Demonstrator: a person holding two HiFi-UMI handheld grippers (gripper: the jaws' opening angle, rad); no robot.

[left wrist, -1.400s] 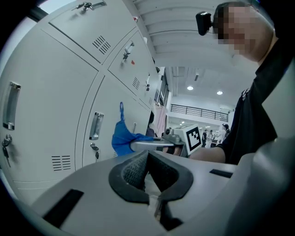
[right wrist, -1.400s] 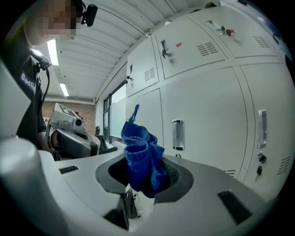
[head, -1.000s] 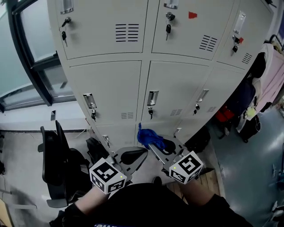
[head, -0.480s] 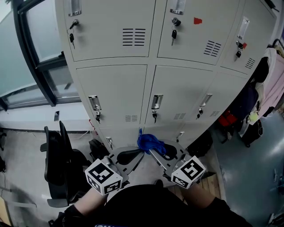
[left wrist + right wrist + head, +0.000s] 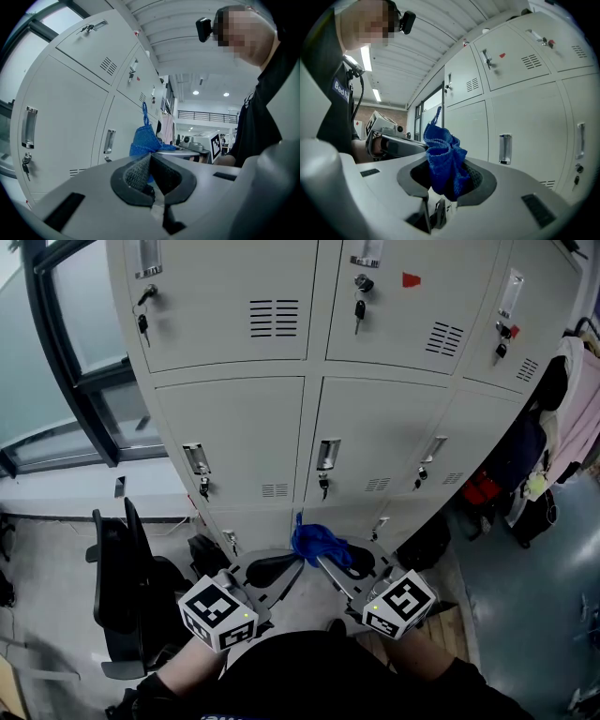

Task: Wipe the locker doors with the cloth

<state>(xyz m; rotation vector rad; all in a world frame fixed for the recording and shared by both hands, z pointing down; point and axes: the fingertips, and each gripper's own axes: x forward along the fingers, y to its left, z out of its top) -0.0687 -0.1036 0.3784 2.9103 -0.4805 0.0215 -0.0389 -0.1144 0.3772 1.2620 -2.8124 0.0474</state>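
Observation:
A bank of pale grey lockers rises in front of me, with handles, keys and vent slots on each door. My right gripper is shut on a bunched blue cloth, which hangs a little short of the lowest doors. That blue cloth fills the jaws in the right gripper view, with the locker doors beyond. My left gripper is shut with nothing in it, beside the right one. In the left gripper view the left gripper shows pads pressed together, the cloth just past them.
A black office chair stands at the lower left by a window. Clothes and bags hang at the right of the lockers. A wooden pallet lies on the grey floor at the lower right.
The head view has shifted slightly, so the lockers sit a little differently in frame. Both grippers and the cloth stay nearly where they were.

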